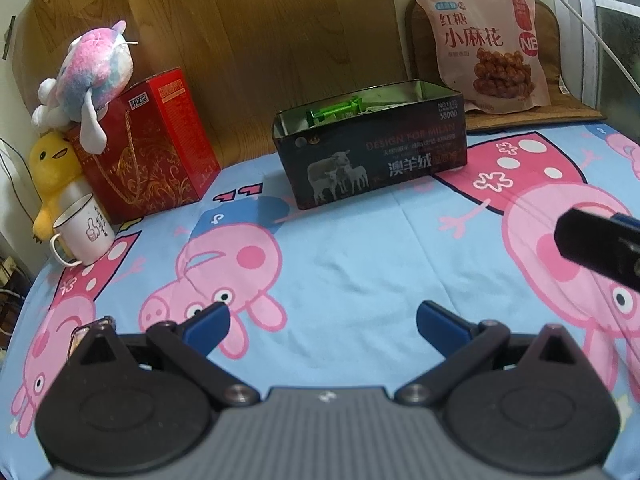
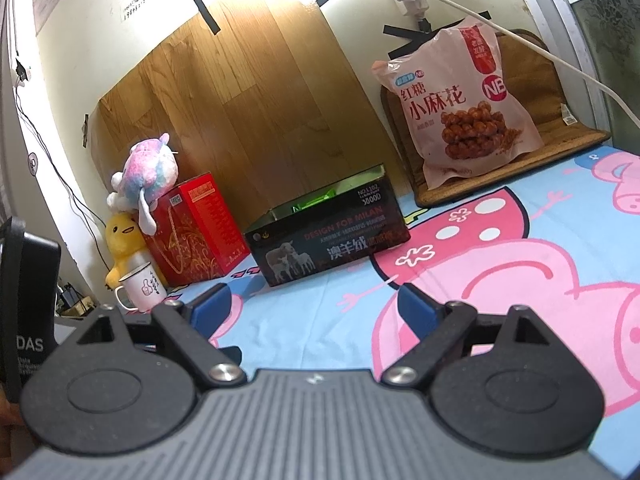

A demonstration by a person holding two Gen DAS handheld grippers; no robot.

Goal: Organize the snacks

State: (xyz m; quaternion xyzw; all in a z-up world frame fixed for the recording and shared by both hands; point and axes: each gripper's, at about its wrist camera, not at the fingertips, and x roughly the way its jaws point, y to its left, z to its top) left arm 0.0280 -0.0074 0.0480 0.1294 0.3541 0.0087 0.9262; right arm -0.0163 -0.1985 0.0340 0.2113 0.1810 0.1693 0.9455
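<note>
At the far left corner of the bed (image 1: 360, 264), which is covered by a blue sheet printed with pink cartoon pigs, a white mug (image 1: 82, 232) stands in front of a yellow plush duck (image 1: 54, 168). Just beside them stands a red gift box (image 1: 154, 152) with a gold cord handle, and a pink and blue plush toy (image 1: 94, 66) lies on top of it. Near the middle of the bed's far edge, against a wood-grain board (image 1: 248, 36) on the wall, sits an open black tin box (image 1: 376, 160) with sheep printed on its front; something green (image 1: 334, 112) lies inside it. Toward the far right corner a pink snack bag (image 1: 486, 36) leans upright on a brown mat (image 1: 560, 92), well apart from the tin. The left gripper (image 1: 322, 320) hangs over the sheet near the bed's near edge, its blue fingers (image 1: 210, 322) spread wide with nothing between them. The right gripper (image 2: 316, 304) hangs to its right, its fingers (image 2: 416, 308) likewise spread and empty.
</note>
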